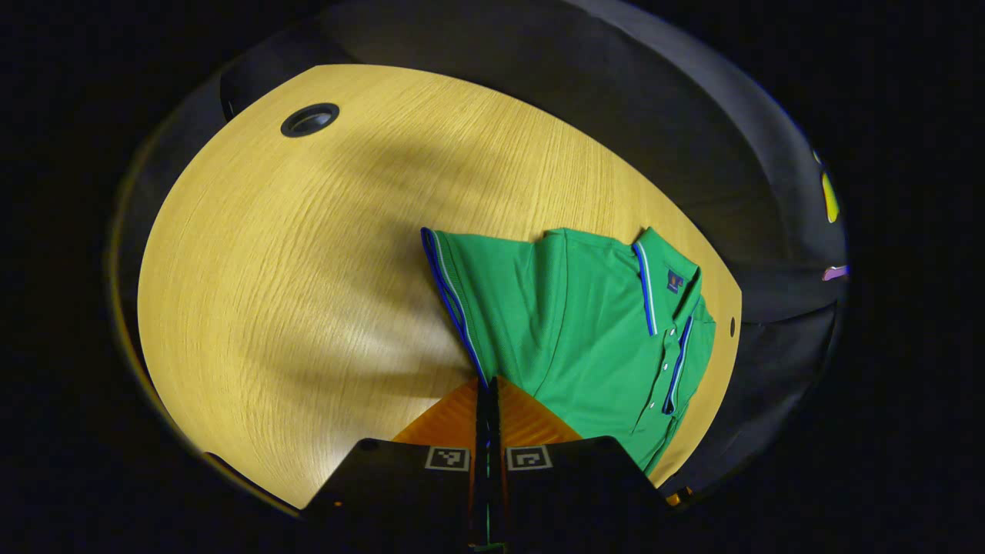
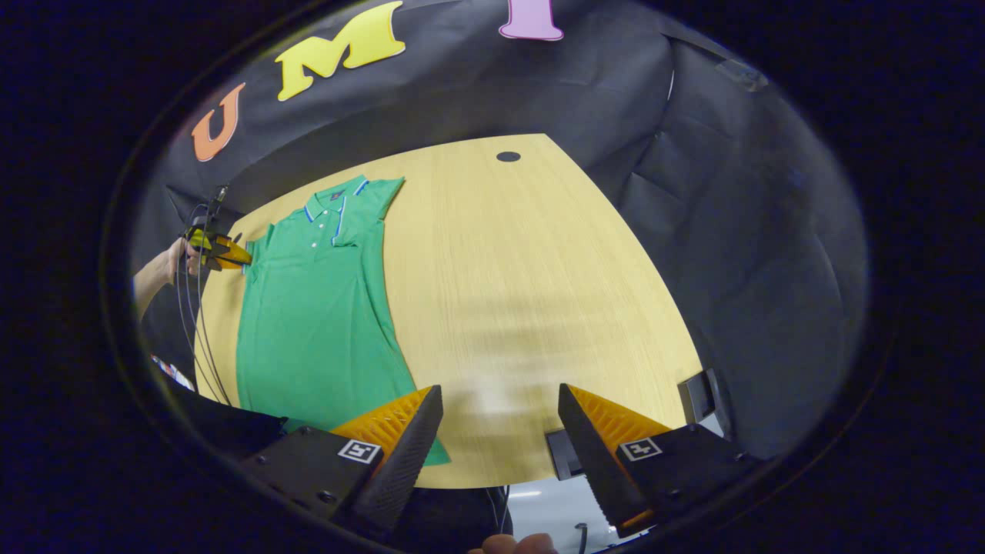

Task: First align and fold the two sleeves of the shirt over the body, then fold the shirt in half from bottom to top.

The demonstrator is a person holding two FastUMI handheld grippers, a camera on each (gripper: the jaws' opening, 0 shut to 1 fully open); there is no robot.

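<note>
Across the wooden table (image 2: 523, 292), the largest thing in both views, lay the green polo shirt (image 2: 315, 308), spread flat with its collar toward the far edge and its hem toward you. It sat on the left part of the table in the right gripper view, with bare wood to its right. One short sleeve (image 2: 381, 196) stuck out beside the collar on the right; the other sleeve (image 1: 450, 296), trimmed in blue and white, ran out from the body in the left gripper view.

Your left hand-held gripper (image 1: 486, 388) had its fingers pressed together on the trimmed edge of that sleeve; in the right gripper view you could see it (image 2: 231, 252) at the shirt's left shoulder, held by your hand (image 2: 181, 258), cables hanging from it.

Your right hand-held gripper (image 2: 500, 431) stood wide apart and held nothing, hovering near the table's near edge just right of the hem.

A small dark label (image 1: 675, 282) sat inside the collar, too small to read. A round dark grommet (image 2: 508, 156) marked the far table edge.
</note>
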